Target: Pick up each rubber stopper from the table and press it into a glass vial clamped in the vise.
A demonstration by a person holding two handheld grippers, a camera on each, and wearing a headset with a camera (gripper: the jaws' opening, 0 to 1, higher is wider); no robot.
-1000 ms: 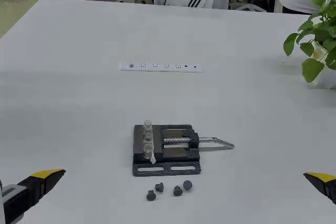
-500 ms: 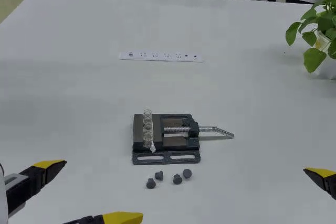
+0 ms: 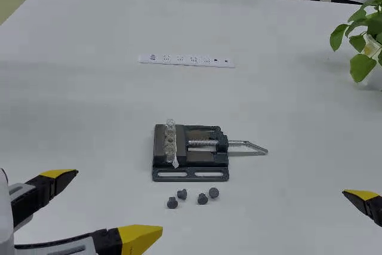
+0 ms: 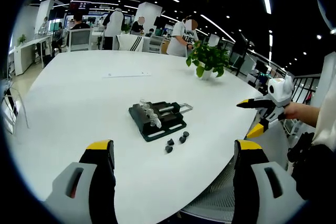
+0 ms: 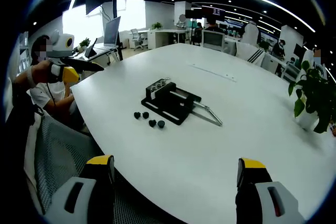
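Near table edge | left tool wide open, empty | right tool likewise

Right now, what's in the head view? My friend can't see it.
A black vise holding a row of glass vials sits on the white table, with four dark rubber stoppers loose in front of it. The open left claw is at the bottom left corner.

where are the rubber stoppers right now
In the head view, the four rubber stoppers sit in a loose row on the table just in front of the vise, on the person's side, apart from it.
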